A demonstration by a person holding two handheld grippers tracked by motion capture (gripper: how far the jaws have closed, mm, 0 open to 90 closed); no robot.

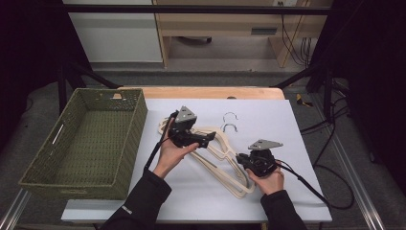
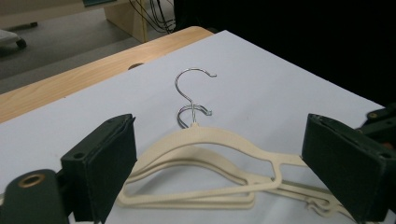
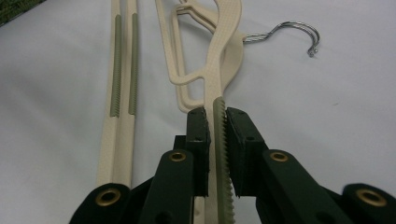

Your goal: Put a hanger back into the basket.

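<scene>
While the high view looked down on the table (image 1: 297,191), the cream hangers (image 1: 225,158) lay in a pile on the white sheet, between the two hands; their long bars ran slanting from the upper left down to the lower right, and their metal hooks (image 1: 230,121) pointed away from the person; a green woven basket (image 1: 124,158) stood to the left, well apart from the pile; the left gripper (image 1: 207,139) hung over the upper end of the pile, near the hooks; the right gripper (image 1: 245,160) sat at the lower end, so it was the nearer one to the long bars.

When the left gripper view looked along its own jaws, the left gripper (image 2: 219,163) was wide open with nothing in it; the hangers (image 2: 205,158) lay just ahead and below, across the gap between the jaws, with the hooks (image 2: 191,93) beyond them; I think this hand would have to come down onto the curved shoulder to catch it.

Where the right gripper view looked ahead, the right gripper (image 3: 217,121) was closed tight on the grey toothed strip of one hanger (image 3: 219,60); that hanger ran straight away from the jaws toward its hook (image 3: 285,30); two more bars (image 3: 122,93) lay flat on the left, just beside it.
</scene>
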